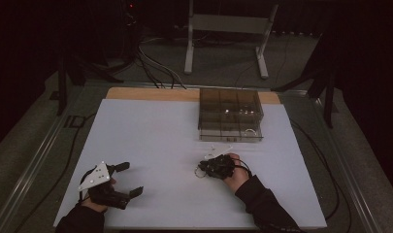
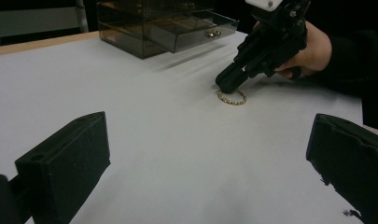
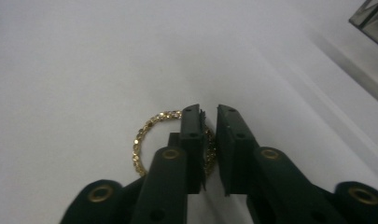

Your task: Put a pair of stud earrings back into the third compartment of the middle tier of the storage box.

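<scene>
The gold bracelet (image 3: 147, 140) lies flat mid-surface, w/ the right gripper (image 3: 208, 112) down on its rim, jaws nearly closed around 1 side of the chain. The smoky drawer box (image 1: 230, 114) sits near the far edge of the white surface (image 1: 150, 141), 1 drawer pulled out. The left gripper (image 1: 131, 179) rests released, jaws wide, near the front-left edge, w/ bare room between it and the bracelet.

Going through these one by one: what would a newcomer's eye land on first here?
The gold bracelet lying on the white table, with the right gripper closing its fingers over one side of it. Behind stands a smoky clear drawer box, one drawer pulled out. The left gripper waits open, near left.
</scene>
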Tool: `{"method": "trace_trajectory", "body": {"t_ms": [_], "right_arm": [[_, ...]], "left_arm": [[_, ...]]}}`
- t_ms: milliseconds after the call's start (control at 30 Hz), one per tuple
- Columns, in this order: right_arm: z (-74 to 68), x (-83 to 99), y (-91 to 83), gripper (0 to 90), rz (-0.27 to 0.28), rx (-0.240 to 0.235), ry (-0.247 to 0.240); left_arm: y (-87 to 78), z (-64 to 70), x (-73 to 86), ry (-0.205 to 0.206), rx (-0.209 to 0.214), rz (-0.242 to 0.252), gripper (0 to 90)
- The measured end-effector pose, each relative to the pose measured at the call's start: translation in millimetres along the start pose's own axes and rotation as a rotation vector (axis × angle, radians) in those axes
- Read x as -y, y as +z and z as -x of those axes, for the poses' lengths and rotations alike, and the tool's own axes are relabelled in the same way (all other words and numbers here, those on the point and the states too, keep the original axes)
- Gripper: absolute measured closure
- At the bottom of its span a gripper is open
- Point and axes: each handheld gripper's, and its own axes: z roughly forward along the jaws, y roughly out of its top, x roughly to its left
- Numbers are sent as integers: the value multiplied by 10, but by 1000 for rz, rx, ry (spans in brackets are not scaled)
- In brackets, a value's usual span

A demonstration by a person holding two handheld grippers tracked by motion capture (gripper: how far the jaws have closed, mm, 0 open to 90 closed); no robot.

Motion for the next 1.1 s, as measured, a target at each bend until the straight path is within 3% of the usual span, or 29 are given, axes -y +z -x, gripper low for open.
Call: {"method": "trace_trajectory", "body": {"t_ms": [500,800,1100], "right_arm": [[3,-22,-20,865,0,-17,28],[4,-101,-143,865,24,-16,29],[101,-195,-354,865,42,1,48]], "left_arm": [[-1,2,5,4,0,-1,6],[-2,5,0,2,0,3,6],[1,5,0,5,-1,-1,6]]}}
